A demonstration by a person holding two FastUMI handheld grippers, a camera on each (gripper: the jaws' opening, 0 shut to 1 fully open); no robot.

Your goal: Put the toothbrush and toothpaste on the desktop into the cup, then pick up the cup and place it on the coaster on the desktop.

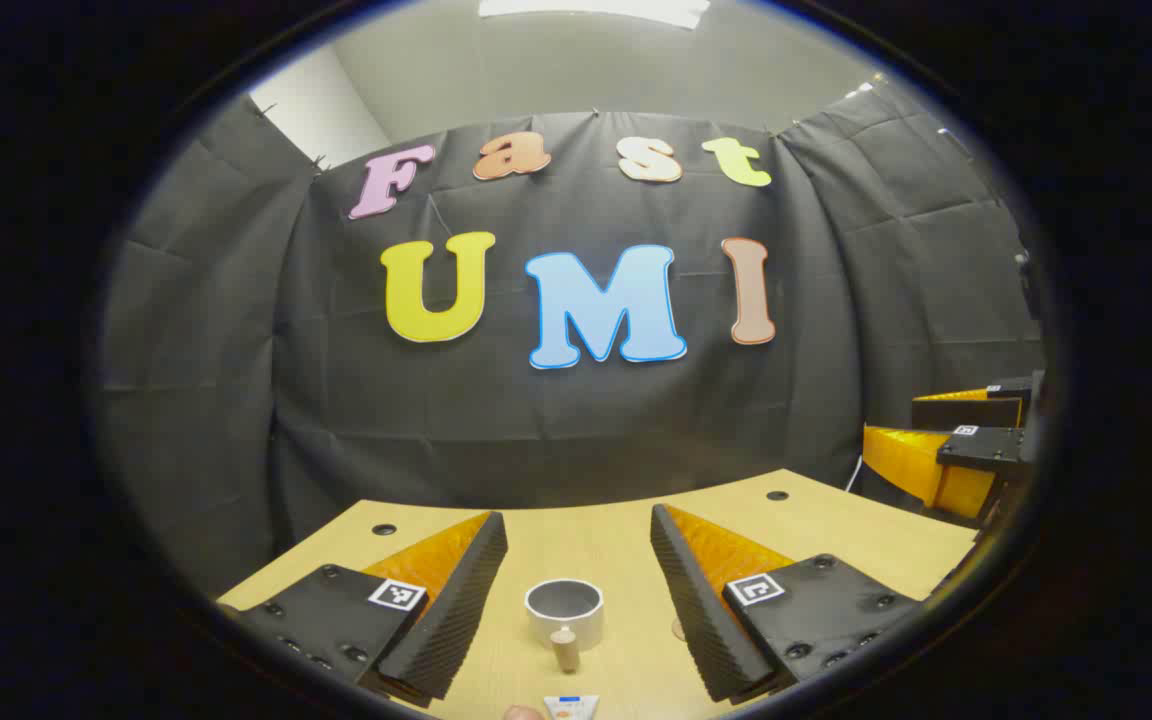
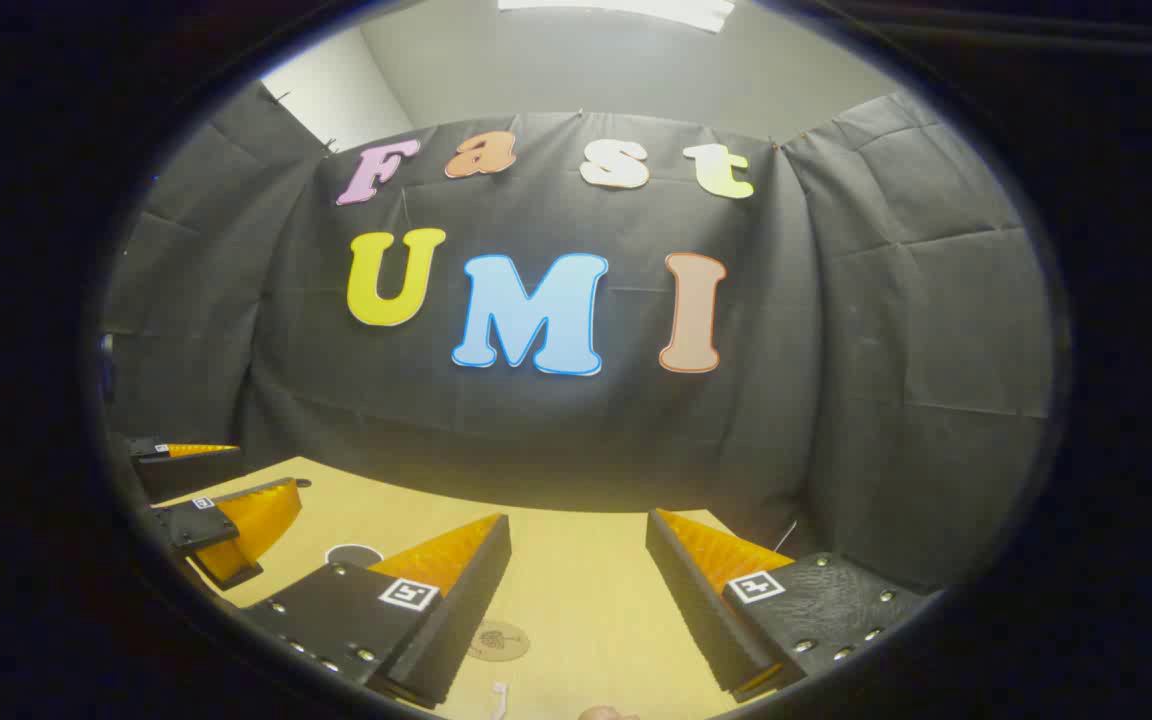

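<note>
Two grippers: both hover above the desktop with jaws spread wide and nothing between them; left gripper (image 1: 576,580) sits low centre of the left gripper view, right gripper (image 2: 576,590) low centre of the right gripper view.
Cup: the pale cup (image 1: 563,610) stands upright and looks empty, low centre of the left gripper view, between the left gripper's fingers but apart from both.
Toothpaste: a tube end (image 1: 571,707) lies flat at the very bottom edge, just below the cup; a small wooden peg (image 1: 564,647) stands between them, and I cannot tell what it is.
Toothbrush: a thin white piece (image 2: 500,700) at the bottom of the right gripper view may be it; too little shows to be sure.
Coaster: a round patterned disc (image 2: 497,640) lies bare, lower centre-left of the right gripper view, beside the right gripper's left finger.
Progress: by my reading nothing is done; both items wait outside the cup, and the cup is off the coaster.
Surface: a light wooden desktop (image 1: 596,540) with small dark holes near its far corners.
Room: black cloth wall behind, pale ceiling with a light panel at top.
</note>
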